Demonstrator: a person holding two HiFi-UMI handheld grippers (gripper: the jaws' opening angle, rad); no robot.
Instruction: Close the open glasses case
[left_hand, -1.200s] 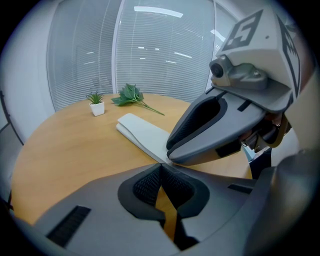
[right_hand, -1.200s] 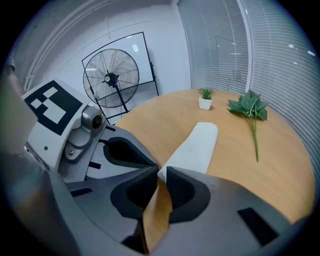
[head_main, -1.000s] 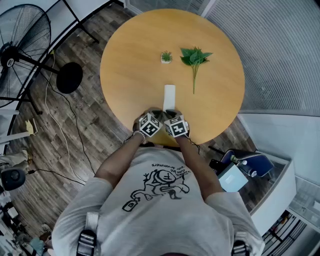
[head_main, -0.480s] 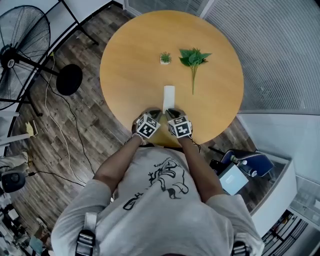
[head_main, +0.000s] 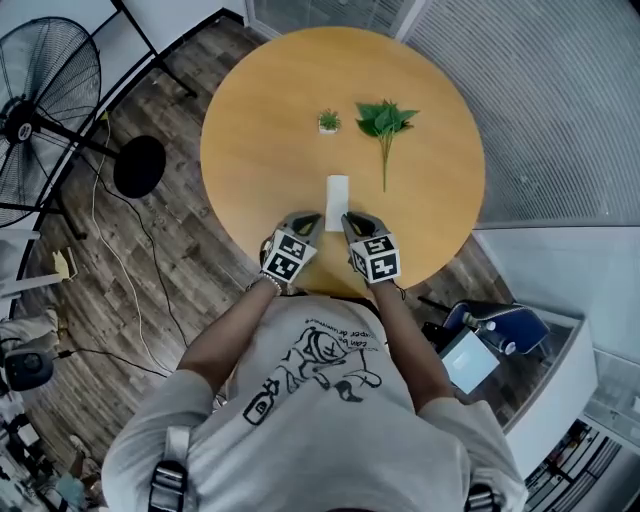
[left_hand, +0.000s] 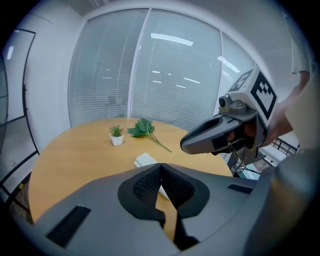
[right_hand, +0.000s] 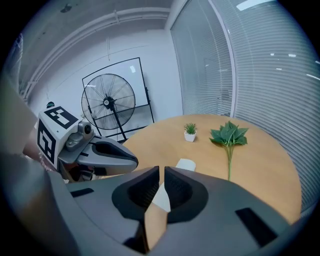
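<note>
A white oblong glasses case (head_main: 337, 201) lies flat on the round wooden table (head_main: 260, 150), a little toward me from its middle; it reads as one closed-looking slab, its lid seam too small to tell. My left gripper (head_main: 307, 220) and right gripper (head_main: 351, 220) hover side by side just short of its near end, both shut and holding nothing. In the left gripper view the case (left_hand: 145, 160) shows just beyond my meeting jaws (left_hand: 161, 168), with the right gripper (left_hand: 212, 137) at the right. In the right gripper view the case (right_hand: 185, 164) lies ahead of the jaws (right_hand: 161, 173).
A tiny potted plant (head_main: 328, 121) and a leafy green sprig (head_main: 385, 122) sit on the table's far half. A standing fan (head_main: 40, 90) and cables are on the wood floor at left. A blue object (head_main: 500, 325) lies at lower right beside the blinds wall.
Both grippers have drawn slightly apart, the left cube drifting left and the right cube right and nearer me. The case has stayed where it was.
</note>
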